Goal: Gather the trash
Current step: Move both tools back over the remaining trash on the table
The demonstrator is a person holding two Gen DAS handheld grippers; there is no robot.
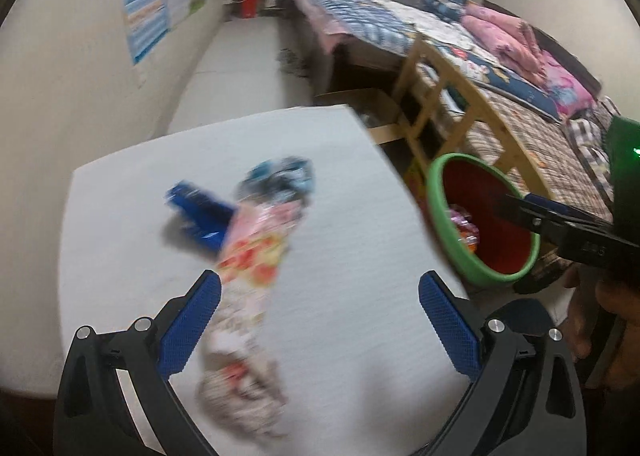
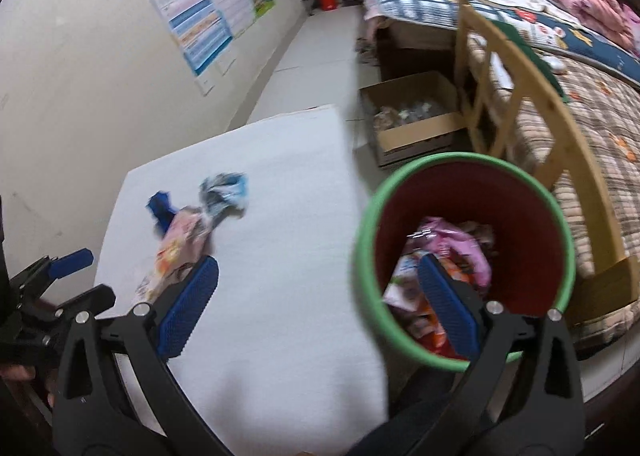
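Currently, left tongs (image 1: 320, 320): spread wide, nothing gripped, held above the white desk (image 1: 340, 236).
Right tongs (image 2: 318, 304): spread wide and empty, one finger seen over the bin's mouth.
Trash on desk: a long pink-and-orange wrapper (image 1: 248, 256), a dark blue packet (image 1: 200, 216) and a crumpled blue-white wrapper (image 1: 280, 176), lying touching near the desk's middle.
Bin (image 2: 364, 256): red inside, green rim, beside the desk's right edge, wrappers (image 2: 452, 252) already inside.

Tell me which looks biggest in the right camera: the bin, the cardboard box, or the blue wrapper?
1. bin, though it is nearest the camera
2. cardboard box
3. blue wrapper
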